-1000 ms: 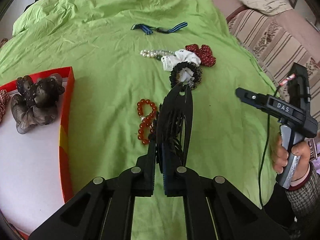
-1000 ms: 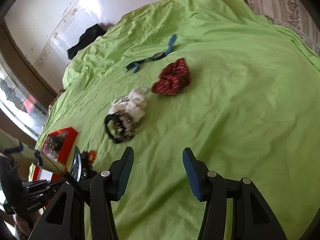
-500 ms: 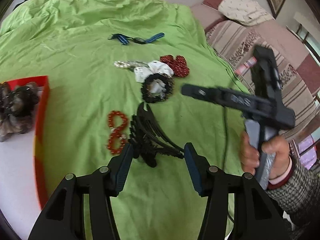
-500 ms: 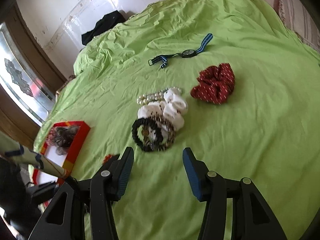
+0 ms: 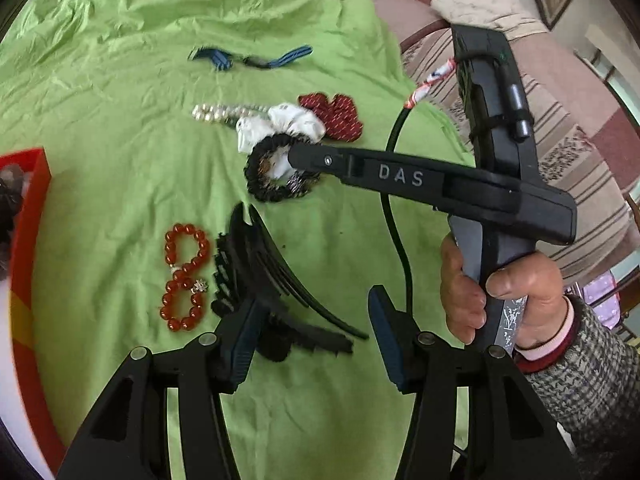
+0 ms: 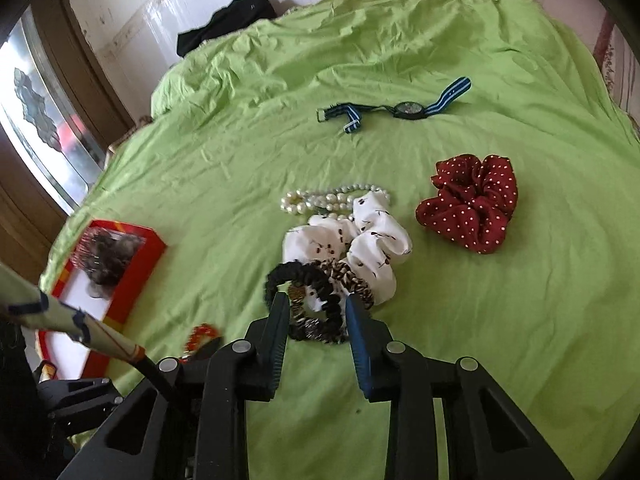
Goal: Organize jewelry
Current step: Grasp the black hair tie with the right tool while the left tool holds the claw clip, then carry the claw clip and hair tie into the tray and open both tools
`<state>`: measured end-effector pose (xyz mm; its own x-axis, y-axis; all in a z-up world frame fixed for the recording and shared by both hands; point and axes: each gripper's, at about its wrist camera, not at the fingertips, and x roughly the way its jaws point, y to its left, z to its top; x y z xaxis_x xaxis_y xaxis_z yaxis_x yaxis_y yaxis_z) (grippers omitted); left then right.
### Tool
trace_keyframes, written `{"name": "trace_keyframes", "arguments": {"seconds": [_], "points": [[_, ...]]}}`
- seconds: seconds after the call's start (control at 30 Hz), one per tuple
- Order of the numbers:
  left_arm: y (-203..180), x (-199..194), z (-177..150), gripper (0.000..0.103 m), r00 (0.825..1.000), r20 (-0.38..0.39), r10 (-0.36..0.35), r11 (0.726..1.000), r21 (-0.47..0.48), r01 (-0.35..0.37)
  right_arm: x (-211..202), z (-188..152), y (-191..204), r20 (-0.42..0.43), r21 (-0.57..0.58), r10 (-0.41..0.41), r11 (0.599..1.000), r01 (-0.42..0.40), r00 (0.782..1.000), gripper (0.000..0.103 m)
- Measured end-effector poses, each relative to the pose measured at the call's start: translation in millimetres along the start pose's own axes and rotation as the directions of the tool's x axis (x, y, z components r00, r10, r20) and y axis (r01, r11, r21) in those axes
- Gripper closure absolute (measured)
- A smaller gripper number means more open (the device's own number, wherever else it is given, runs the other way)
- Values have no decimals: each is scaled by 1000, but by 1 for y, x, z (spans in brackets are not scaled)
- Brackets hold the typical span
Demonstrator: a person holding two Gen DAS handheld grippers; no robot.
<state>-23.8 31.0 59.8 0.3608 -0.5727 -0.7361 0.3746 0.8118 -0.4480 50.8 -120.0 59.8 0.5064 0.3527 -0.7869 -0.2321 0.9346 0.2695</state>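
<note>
Since a second ago my left gripper (image 5: 312, 332) has let go of the black hair claw (image 5: 276, 288), which it held pinched upright between shut jaws; the claw now lies flat on the green bedsheet (image 5: 100, 120), its hinge end touching the left finger, and the jaws stand about half open with nothing pressed between them. My right gripper (image 6: 318, 340) has swung across over the pile of hair ties. Its jaws have just been closing and now sit fairly narrow, straddling the black and leopard-print scrunchie (image 6: 316, 304). The pads look to be right at its sides, but I cannot tell whether they press on it yet.

The left wrist view shows what the right one hides: the red bead bracelet (image 5: 184, 276) lying just beside the claw, and the person's right hand (image 5: 500, 300) wrapped around the handle of the right gripper, whose tip reaches over the scrunchie. It catches only the edge of the red tray (image 5: 28, 240).

The right wrist view gives the rest clearly: the white scrunchie (image 6: 360, 240) touching the black one, the pearl strand (image 6: 320, 198) partly under it, the red dotted scrunchie (image 6: 472, 204) set apart, the striped-strap watch (image 6: 400, 110) farther off, and the tray holding a dark scrunchie (image 6: 108, 256).
</note>
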Motion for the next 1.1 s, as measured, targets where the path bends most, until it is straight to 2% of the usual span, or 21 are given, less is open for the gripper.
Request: {"name": "trace_keyframes", "arguments": {"seconds": [0.07, 0.1, 0.13, 0.3, 0.37, 0.4, 0.53, 0.77, 0.83, 0.97, 1.03, 1.07, 1.1], "points": [[4, 5, 1, 51, 1000, 1, 3, 1000, -17, -3, 9, 2, -2, -13, -2, -3, 1000, 3, 1000, 74], [5, 5, 1, 51, 1000, 1, 0, 1000, -25, 0, 11, 2, -3, -16, -1, -2, 1000, 2, 1000, 80], [7, 5, 1, 59, 1000, 5, 0, 1000, -31, 0, 14, 2, -4, -23, 4, 3, 1000, -3, 1000, 94], [7, -2, 2, 78, 1000, 22, -15, 999, -39, 16, 1, -2, -7, -2, 43, 28, 999, -28, 1000, 94], [5, -6, 1, 98, 999, 20, -41, 998, -38, 42, -13, -3, -8, 18, 54, 34, 998, -35, 999, 95], [3, -8, 0, 98, 998, 10, -69, 997, -38, 69, -17, -3, -7, 26, 58, 35, 998, -37, 999, 95], [-7, -26, -5, 99, 995, 50, -87, 996, -12, 87, -49, -2, -9, 74, 84, 42, 995, -49, 996, 95], [5, -76, -7, 99, 978, 160, -136, 988, -56, 147, -88, 2, 2, 126, 109, 57, 992, -71, 990, 95], [19, -98, -8, 99, 971, 208, -116, 988, -79, 135, -92, 2, 13, 123, 102, 74, 991, -87, 990, 95], [57, -148, -13, 99, 955, 297, 22, 986, -164, 28, -89, 4, 47, 101, 74, 121, 989, -129, 987, 95], [80, -173, -20, 99, 940, 321, 114, 973, -225, -41, -84, 3, 67, 84, 53, 147, 987, -152, 986, 95], [97, -186, -25, 99, 928, 326, 181, 959, -269, -93, -78, 3, 84, 67, 34, 168, 985, -171, 983, 95], [108, -193, -29, 99, 921, 323, 217, 947, -299, -118, -74, 2, 94, 57, 23, 179, 983, -180, 982, 95]]}}
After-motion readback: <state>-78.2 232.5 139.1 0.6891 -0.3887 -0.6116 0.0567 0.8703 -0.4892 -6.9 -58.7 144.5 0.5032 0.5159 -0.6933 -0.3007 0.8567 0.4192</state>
